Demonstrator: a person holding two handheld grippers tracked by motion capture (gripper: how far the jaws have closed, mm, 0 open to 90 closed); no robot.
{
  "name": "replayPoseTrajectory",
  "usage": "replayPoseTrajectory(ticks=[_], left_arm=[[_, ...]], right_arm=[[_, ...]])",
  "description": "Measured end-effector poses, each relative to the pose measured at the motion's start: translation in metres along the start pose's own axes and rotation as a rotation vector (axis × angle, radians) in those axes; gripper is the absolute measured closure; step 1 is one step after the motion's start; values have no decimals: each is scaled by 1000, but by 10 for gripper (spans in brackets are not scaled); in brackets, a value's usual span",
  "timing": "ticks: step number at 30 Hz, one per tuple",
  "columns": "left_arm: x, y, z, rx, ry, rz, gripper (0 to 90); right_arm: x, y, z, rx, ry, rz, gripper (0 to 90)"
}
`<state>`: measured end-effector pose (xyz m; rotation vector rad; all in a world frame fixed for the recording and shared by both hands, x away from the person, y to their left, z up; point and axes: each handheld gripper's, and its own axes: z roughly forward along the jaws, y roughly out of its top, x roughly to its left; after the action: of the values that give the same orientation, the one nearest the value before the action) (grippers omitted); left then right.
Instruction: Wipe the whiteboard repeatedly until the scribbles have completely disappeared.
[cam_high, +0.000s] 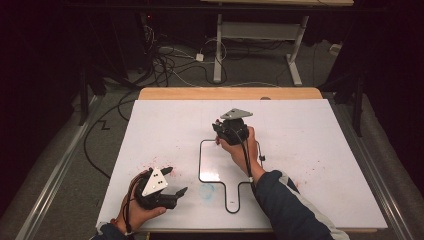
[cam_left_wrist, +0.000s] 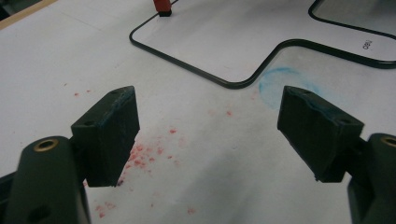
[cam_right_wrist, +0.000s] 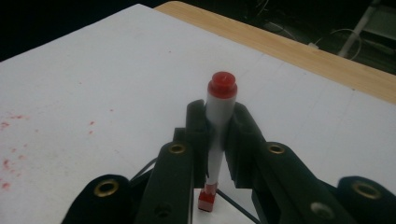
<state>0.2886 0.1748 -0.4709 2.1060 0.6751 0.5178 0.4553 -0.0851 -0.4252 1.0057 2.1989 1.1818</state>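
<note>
- Right claw (cam_high: 231, 131) is clamped tight on a red marker (cam_right_wrist: 219, 116), jaws squeezing the white barrel on both sides. Grip sits mid-barrel, probably so the tip stays steady for drawing. In the high view it's at the far edge of the black outline (cam_high: 227, 172).
- Left claw (cam_high: 170, 182) has its jaws spread wide with nothing between them. It's parked near-left of the black outline, just off the white sheet's near edge; my read is it's idle, kept out of the marker's way.
- Table (cam_high: 230, 93): wood edge shows beyond the sheet, on the far side of the black outline.
- White sheet (cam_high: 310, 150) covers nearly all of the table and carries the black outline near its centre; looks like a wipeable drawing surface.
- Black outline: rounded rectangle with a narrow stem running toward the person, paddle-like. Likely the template to trace or fill.
- Marker is held upright, red end cap (cam_right_wrist: 222, 84) up, red tip (cam_right_wrist: 206, 200) down just inside the outline's far edge. Can't tell if the tip touches the sheet or hangs just above it.
- Blue smudge (cam_left_wrist: 275, 84) lies just outside the outline, in the corner where the stem meets the body.
- Red specks (cam_left_wrist: 144, 154) are scattered left of the outline, under the left claw; stray marks, I'd say.
</note>
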Motion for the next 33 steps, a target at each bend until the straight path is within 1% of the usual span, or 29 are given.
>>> replayPoseTrajectory(ticks=[3,4,6,9,11,14,16,17,18,20,22,24,25,26,28,29,30,31,32,33], left_arm=[[0,0,0,2,0,3,199],[0,0,0,2,-1,3,199],[0,0,0,1,-2,2,199],[0,0,0,-2,-4,0,199],[0,0,0,-3,-5,-1,199],[0,0,-1,-2,-6,1,199],[0,0,-1,0,-4,1,199],[1,0,-1,-2,-4,0,199],[1,0,-1,-3,-5,-1,199],[0,0,-1,-3,-4,1,199],[0,0,-1,-3,-4,-2,199],[0,0,0,0,-6,-2,199],[0,0,0,1,-6,-1,199],[0,0,0,3,-5,1,199],[-1,0,0,5,-6,4,199],[-1,0,1,4,-5,1,199],[-1,0,1,5,-6,1,199],[-1,1,1,6,-6,3,199],[-1,1,1,5,-6,2,199],[-1,1,1,5,-6,3,199]], right_arm=[[0,-1,3,-21,22,15,814],[2,-1,4,-26,39,22,815],[7,-1,7,-38,66,9,815],[13,0,10,-37,130,27,814],[17,0,12,-41,181,33,814],[23,2,11,-30,165,-17,814],[23,2,10,-25,160,-22,814],[22,2,9,-19,144,-24,814],[20,3,8,-14,122,-40,814],[14,3,6,-6,94,-34,814],[7,2,2,8,50,-50,814],[-4,0,-3,19,14,-36,814],[-7,0,-5,20,0,-38,814],[-12,-1,-7,22,-4,-25,814],[-16,-4,-9,17,7,-2,814],[-15,-5,-10,10,19,-2,814],[-13,-6,-10,7,42,-2,814],[-11,-6,-10,5,55,2,814],[-7,-7,-10,0,96,17,814],[-6,-8,-10,-2,109,17,814]])
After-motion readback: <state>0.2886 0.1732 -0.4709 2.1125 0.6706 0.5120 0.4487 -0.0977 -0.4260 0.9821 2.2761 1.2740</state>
